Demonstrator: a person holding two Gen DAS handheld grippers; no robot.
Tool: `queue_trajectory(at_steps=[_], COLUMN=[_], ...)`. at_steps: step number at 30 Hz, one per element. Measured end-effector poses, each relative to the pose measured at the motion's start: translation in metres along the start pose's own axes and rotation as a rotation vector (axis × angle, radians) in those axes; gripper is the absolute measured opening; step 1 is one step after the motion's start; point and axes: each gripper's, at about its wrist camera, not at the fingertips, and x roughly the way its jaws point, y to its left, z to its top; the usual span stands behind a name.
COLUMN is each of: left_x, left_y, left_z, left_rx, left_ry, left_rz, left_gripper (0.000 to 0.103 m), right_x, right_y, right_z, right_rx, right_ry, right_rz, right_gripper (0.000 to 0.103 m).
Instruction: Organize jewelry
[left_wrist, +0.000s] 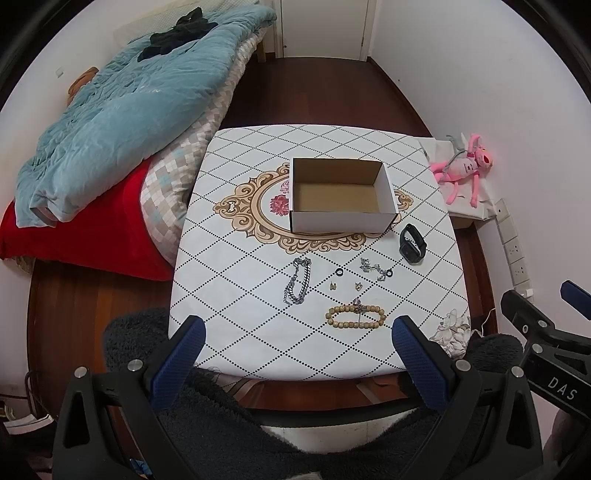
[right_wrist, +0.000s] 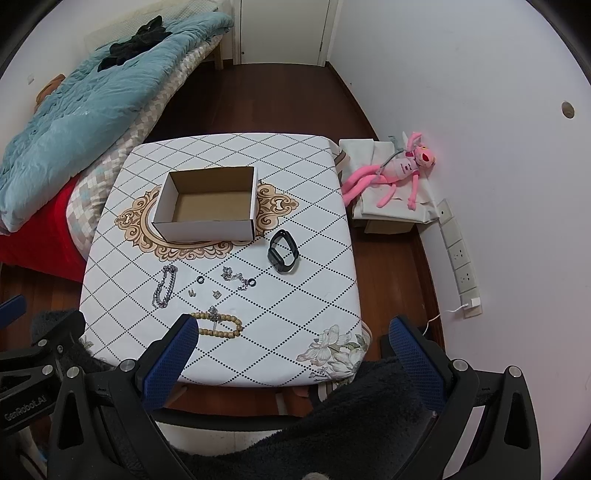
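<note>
Both your grippers, left (left_wrist: 299, 332) and right (right_wrist: 293, 334), hang spread wide and empty at the table's (left_wrist: 424, 177) near edge. The jewelry lies loose between you and the empty box (left_wrist: 340, 218). The bead bracelet (left_wrist: 356, 318), nearest, looks light and floppy: pinch across one strand. The chain (left_wrist: 297, 280) will likely droop and slip; the watch (left_wrist: 412, 244), far right, looks stiffer.

Matt cardboard box (left_wrist: 341, 195), shiny metal chain (left_wrist: 297, 280), wooden bead bracelet (left_wrist: 355, 317).
</note>
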Motion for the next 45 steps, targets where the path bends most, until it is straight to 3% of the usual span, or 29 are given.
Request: queue_trajectory(at_steps=[8, 12, 15, 19, 24, 30, 34, 38, 41, 44, 45], left_x=[0.007, 0.022, 0.047, 0.096, 0.153, 0.201, 0.213, 0.218, 0.220, 0.222, 0.223], left_y=[0.002, 0.005, 0.010, 0.016, 0.020, 0.029, 0.032, 0.037, 0.039, 0.039, 0.040], left_z=[0.006, 0.017, 0.028, 0.035, 0.028, 0.008, -0.001, -0.006, -0.008, -0.008, -0.008], left_rx=[-0.002, 0.017, 0.023, 0.044, 0.079, 0.072, 0.064, 0.053, 0.054, 0.052, 0.050], left_ry=[0.009, -0.041, -0.054, 0.000, 0.082, 0.191, 0.228, 0.246, 0.250, 0.256, 0.256], left_rz=[-0.017, 0.028, 0.069, 0.128, 0.185, 0.226, 0.235, 0.239, 0.245, 0.241, 0.235], left_gripper=[0.103, 0.103, 0.103, 0.103, 0.102, 0.102, 0.102, 0.102, 0.102, 0.102, 0.102], right_x=[0.001, 0.011, 0.037, 0.092, 0.183, 0.241, 0.252, 0.249, 0.244, 0.242, 0.240], right_y=[-0.002, -0.002, 0.003, 0.014, 0.024, 0.038, 0.051, 0.064, 0.071, 0.075, 0.072], right_z=[0.004, 0.012, 0.021, 0.022, -0.003, -0.040, -0.052, -0.055, -0.054, -0.056, -0.058], right_rx=[0.019, 0.041, 0.040, 0.037, 0.062, 0.112, 0.104, 0.052, 0.016, 0.003, 0.019], right_ry=[-0.010, -0.009, 0.013, 0.084, 0.265, 0.400, 0.418, 0.388, 0.360, 0.332, 0.328], right_rz=[0.005, 0.015, 0.006, 0.005, 0.057, 0.148, 0.171, 0.124, 0.097, 0.091, 0.103], right_gripper=[0.103, 0.103, 0.103, 0.101, 0.070, 0.059, 0.053, 0.045, 0.031, 0.010, 0.010])
